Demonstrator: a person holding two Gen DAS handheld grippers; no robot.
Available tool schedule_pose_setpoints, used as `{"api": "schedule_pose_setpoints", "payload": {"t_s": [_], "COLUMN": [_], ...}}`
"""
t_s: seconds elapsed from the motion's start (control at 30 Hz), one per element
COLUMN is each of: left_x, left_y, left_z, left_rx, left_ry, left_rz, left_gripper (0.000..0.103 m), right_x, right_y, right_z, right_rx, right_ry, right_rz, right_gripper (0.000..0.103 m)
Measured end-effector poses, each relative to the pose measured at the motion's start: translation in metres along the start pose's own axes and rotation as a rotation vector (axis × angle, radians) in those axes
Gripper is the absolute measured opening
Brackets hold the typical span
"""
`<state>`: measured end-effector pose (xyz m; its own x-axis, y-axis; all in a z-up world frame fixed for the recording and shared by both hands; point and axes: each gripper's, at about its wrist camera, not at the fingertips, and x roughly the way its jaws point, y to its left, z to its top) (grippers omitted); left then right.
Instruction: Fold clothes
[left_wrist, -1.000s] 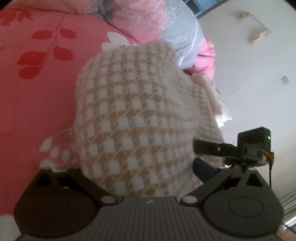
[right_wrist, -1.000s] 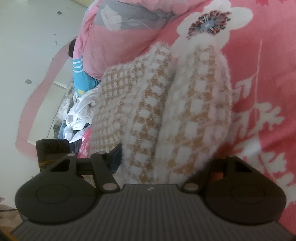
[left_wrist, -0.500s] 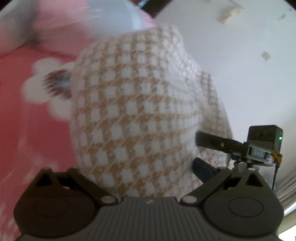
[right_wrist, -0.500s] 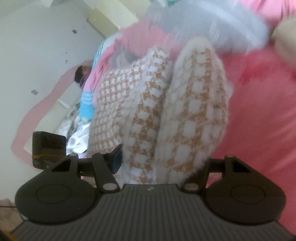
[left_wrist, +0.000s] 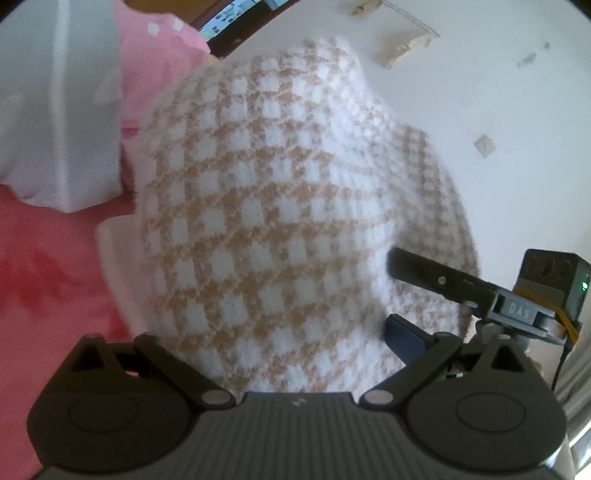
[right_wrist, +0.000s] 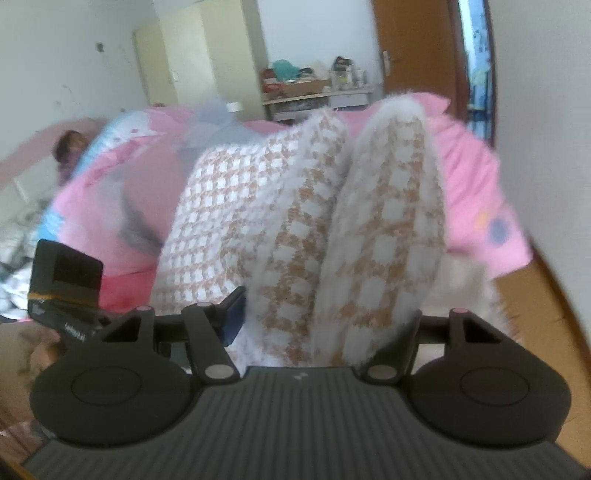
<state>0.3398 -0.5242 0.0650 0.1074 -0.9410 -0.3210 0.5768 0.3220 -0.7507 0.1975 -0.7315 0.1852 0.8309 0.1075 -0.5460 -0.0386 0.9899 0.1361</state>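
— What has the left gripper (left_wrist: 295, 332) got?
— The fuzzy tan-and-white checked sweater (left_wrist: 280, 206), bunched thick between its jaws and clamped, lifted clear of the red bedspread (left_wrist: 48, 258).
— And the right gripper (right_wrist: 325, 317)?
— Jaws about half spread, pinching two plump folds of that sweater (right_wrist: 332, 229).
— Where is it hanging?
— In the air between both tools, above the pink quilt (right_wrist: 140, 177), folded into soft rolls.
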Motion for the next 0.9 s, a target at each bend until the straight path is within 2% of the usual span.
{"api": "schedule_pose_setpoints", "payload": {"t_s": [0.13, 0.23, 0.33, 0.4, 0.43, 0.5, 0.57, 0.7, 0.8, 0.9], "left_x": [0.049, 0.074, 0.089, 0.086, 0.083, 0.080, 0.074, 0.051, 0.031, 0.002], "left_y": [0.025, 0.055, 0.086, 0.097, 0.102, 0.107, 0.109, 0.105, 0.103, 0.094], "left_z": [0.017, 0.017, 0.009, 0.005, 0.005, 0.009, 0.008, -0.003, -0.006, -0.018], "left_rx": [-0.039, -0.098, -0.155, -0.156, -0.164, -0.205, -0.225, -0.199, -0.158, -0.065], "left_ry": [-0.006, -0.027, -0.010, -0.027, -0.035, -0.031, -0.029, -0.030, -0.014, 0.003], "left_rz": [0.014, 0.055, 0.090, 0.069, 0.046, 0.028, 0.035, 0.071, 0.082, 0.152], "left_gripper": [0.100, 0.100, 0.096, 0.092, 0.091, 0.091, 0.092, 0.096, 0.096, 0.096], "right_x": [0.038, 0.077, 0.129, 0.163, 0.180, 0.187, 0.179, 0.135, 0.073, 0.015], "right_y": [-0.044, -0.068, -0.084, -0.093, -0.098, -0.103, -0.106, -0.112, -0.122, -0.121], "right_z": [0.021, 0.027, 0.010, -0.007, -0.015, -0.021, -0.020, -0.017, -0.035, -0.077], "right_rx": [-0.048, -0.067, -0.063, -0.044, -0.034, 0.000, 0.032, 0.114, 0.292, 0.500], "right_ry": [0.043, 0.075, 0.081, 0.135, 0.163, 0.093, 0.021, -0.160, -0.341, -0.479], "right_rz": [-0.062, -0.084, -0.136, -0.222, -0.266, -0.316, -0.332, -0.440, -0.374, -0.263], "right_gripper": [0.065, 0.069, 0.084, 0.089, 0.095, 0.102, 0.102, 0.102, 0.102, 0.102]}}
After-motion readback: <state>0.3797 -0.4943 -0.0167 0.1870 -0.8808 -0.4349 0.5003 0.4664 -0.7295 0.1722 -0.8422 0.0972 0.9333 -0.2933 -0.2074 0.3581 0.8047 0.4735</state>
